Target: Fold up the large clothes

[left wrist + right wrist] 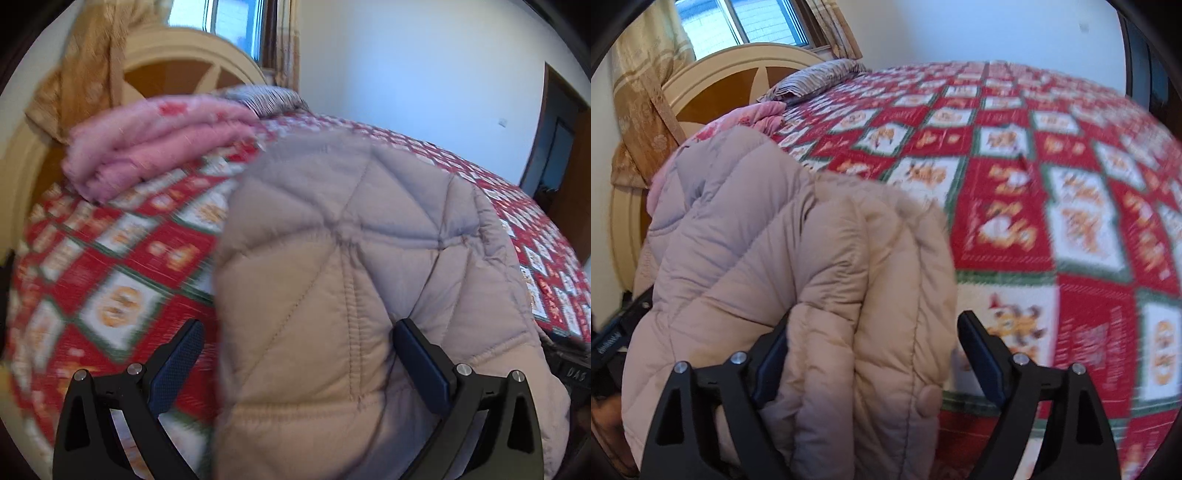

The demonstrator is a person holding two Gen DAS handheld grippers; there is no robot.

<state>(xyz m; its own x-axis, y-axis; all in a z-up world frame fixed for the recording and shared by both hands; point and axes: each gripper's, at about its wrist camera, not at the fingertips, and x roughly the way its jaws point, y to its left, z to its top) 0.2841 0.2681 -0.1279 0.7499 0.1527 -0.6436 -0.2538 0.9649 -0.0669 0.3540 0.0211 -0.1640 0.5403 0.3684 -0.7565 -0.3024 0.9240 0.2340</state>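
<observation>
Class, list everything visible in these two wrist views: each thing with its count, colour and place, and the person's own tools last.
Quilted jacket: one, pale beige-pink, bunched on the near edge of the bed.
Bedspread: one, red, white and green checks, covering the bed.
Folded blanket: one, pink, near the headboard.
Pillow: one, striped grey, at the bed's head.
Headboard: one, cream and brown, arched.
Curtain: one, tan, beside the window.
Window: one, behind the headboard.
Left gripper: black, jaws wide, jacket between.
Right gripper: black, jaws wide, jacket between.
</observation>
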